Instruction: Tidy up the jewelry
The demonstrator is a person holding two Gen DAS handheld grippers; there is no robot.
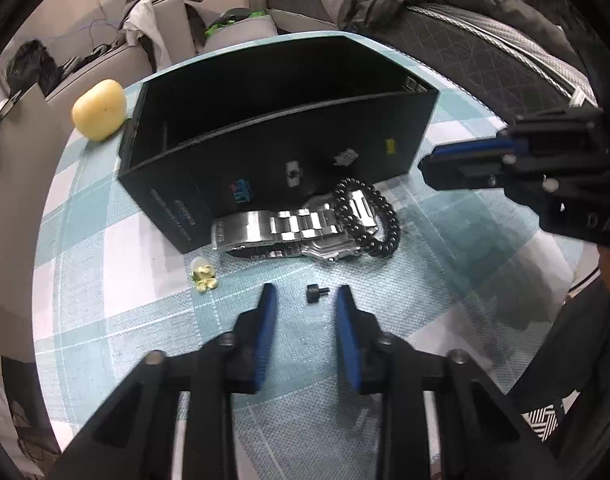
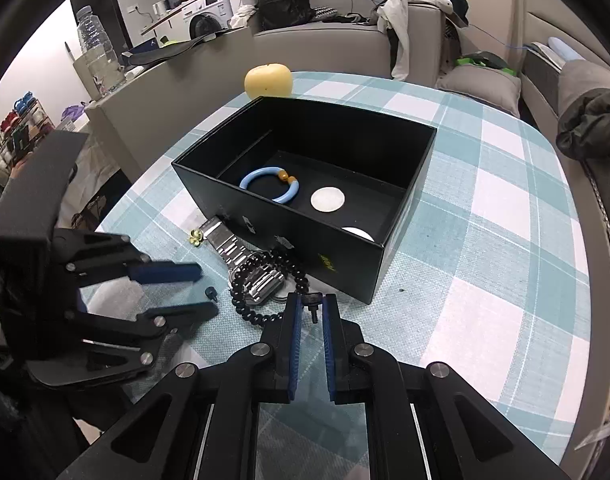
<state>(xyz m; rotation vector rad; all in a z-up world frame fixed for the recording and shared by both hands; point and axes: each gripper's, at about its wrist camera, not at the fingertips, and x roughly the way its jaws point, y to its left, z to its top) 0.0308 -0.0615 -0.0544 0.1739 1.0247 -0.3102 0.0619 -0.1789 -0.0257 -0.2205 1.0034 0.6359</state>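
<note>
A small black stud [image 1: 312,293] lies on the checked cloth between the blue pads of my left gripper [image 1: 306,300], whose jaws stand apart without touching it. My right gripper [image 2: 311,299] is shut on a second black stud [image 2: 313,309], just above the cloth in front of the black box [image 2: 345,264]. A steel watch [image 1: 289,228] and a black bead bracelet [image 1: 385,216] lie together against the box's front wall. A yellow flower earring [image 1: 203,274] sits to the left of the watch. Inside the box are a blue bangle [image 2: 270,185] and a white disc [image 2: 327,199].
A yellow fruit [image 2: 269,80] stands behind the box at the table's far edge. The round table [image 2: 505,240] carries a teal and white checked cloth. Sofas with clothes and bags ring the table. In the left wrist view the right gripper [image 1: 425,164] reaches in from the right.
</note>
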